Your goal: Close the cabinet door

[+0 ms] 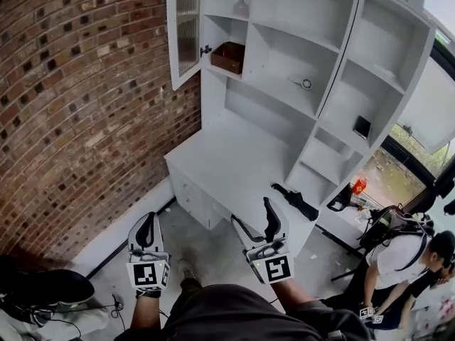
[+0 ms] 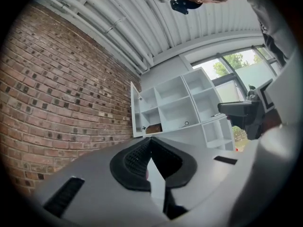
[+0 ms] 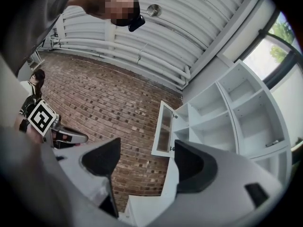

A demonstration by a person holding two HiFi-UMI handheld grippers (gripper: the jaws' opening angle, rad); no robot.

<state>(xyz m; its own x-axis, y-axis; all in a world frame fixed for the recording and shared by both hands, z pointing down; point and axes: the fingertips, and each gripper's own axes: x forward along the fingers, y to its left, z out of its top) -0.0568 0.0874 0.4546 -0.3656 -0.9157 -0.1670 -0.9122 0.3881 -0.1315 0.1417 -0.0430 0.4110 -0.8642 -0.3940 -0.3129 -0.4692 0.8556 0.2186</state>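
Closest to me, my own dark clothes (image 1: 234, 318) fill the bottom of the head view and hide most of both arms. Just past them I hold both grippers low and side by side, pointing up toward the desk (image 1: 227, 165). The left gripper (image 1: 147, 226) has its jaws pressed together with nothing in them. The right gripper (image 1: 259, 222) has its jaws wide apart and is empty too. The left one is over the grey floor (image 1: 206, 251), and the right one's tips sit by the desk's front edge. A black thing (image 1: 297, 201) lies on the desk near its right side; I cannot tell what it is. The white desk stands against a brick wall (image 1: 78, 105). Above the desk are white shelves (image 1: 298, 62), and their top is cut off. The cabinet door (image 1: 186, 23) is at the shelves' upper left. It stands open, swung out toward the bricks, well apart from both grippers. A brown box (image 1: 229, 57) sits on the shelf behind it. At the far right a person with a backpack (image 1: 394, 251) bends over, partly cut off.
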